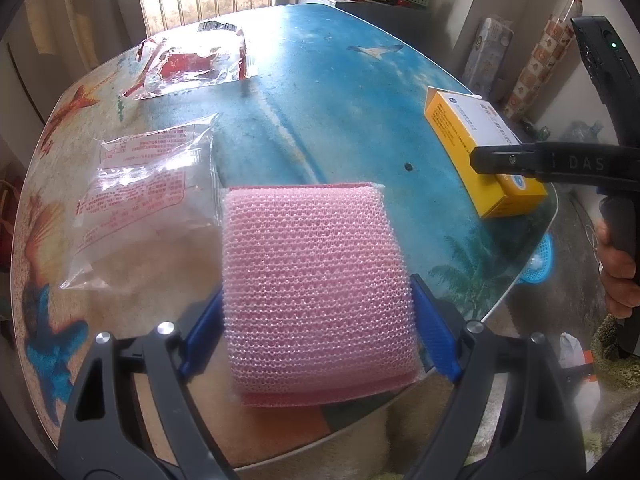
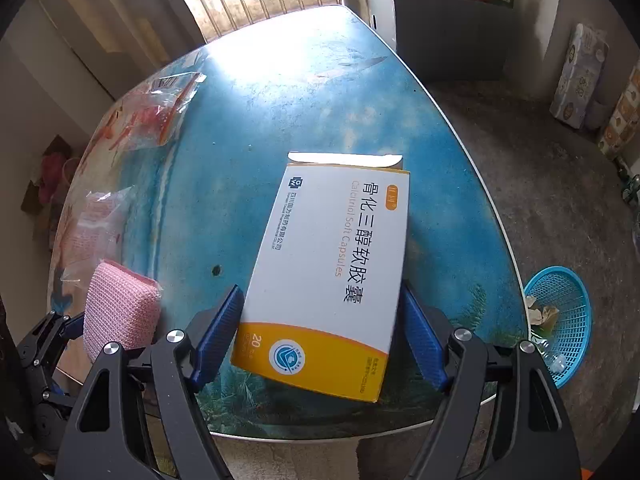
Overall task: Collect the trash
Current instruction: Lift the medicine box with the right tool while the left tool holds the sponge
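Observation:
My left gripper (image 1: pixel 316 328) is shut on a pink mesh sponge (image 1: pixel 312 288), held just above the near edge of the table; the sponge also shows in the right wrist view (image 2: pixel 120 312). My right gripper (image 2: pixel 320 340) is shut on a white and yellow medicine box (image 2: pixel 332 264), its far flap open, at the table's right edge; the box also shows in the left wrist view (image 1: pixel 480 148). A clear wrapper with red print (image 1: pixel 148 192) and a red and clear plastic bag (image 1: pixel 192 64) lie on the table at the left.
The round table (image 1: pixel 340 100) has a blue sea-print glass top. A blue mesh basket (image 2: pixel 564 320) with some scraps sits on the floor to the right of the table. A grey cabinet (image 2: pixel 440 28) stands behind the table.

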Motion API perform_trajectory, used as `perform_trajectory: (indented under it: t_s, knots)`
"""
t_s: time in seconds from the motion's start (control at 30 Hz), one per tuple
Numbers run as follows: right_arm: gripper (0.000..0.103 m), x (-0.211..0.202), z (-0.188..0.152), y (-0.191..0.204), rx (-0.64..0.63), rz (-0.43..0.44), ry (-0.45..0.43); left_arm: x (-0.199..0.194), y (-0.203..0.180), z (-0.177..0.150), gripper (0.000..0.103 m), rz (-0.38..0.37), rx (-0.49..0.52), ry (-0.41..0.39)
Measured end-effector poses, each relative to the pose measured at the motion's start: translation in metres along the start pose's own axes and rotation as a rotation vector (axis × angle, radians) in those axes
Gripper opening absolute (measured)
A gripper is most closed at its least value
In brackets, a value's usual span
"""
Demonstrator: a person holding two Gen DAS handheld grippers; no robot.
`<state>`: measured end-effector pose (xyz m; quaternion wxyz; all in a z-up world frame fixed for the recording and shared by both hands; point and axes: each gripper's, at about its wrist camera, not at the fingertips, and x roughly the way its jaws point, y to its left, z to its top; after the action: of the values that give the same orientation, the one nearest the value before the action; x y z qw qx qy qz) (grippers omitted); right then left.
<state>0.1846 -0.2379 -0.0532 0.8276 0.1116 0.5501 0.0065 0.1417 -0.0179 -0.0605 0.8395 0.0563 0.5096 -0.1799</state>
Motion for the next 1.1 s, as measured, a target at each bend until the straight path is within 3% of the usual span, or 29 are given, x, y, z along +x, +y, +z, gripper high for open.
perform_trajectory:
  t_s: [0.2, 0.53, 0.73, 1.1]
  knots:
    - [0.076, 0.0, -0.011, 0.006, -0.016, 0.073, 0.01, 0.003, -0.001, 0.009, 0.081, -0.004, -0.061, 0.02]
    - [0.077, -0.004, -0.019, -0.004, 0.0, 0.124, 0.01, 0.003, -0.009, 0.016, 0.086, -0.055, -0.128, 0.073]
    - [0.077, -0.004, -0.019, -0.012, 0.025, 0.134, -0.001, 0.005, -0.015, 0.022, 0.086, -0.17, -0.181, 0.09]
    - [0.077, -0.007, -0.024, -0.017, 0.041, 0.158, -0.009, 0.018, -0.023, 0.028, 0.086, -0.06, -0.107, 0.074]
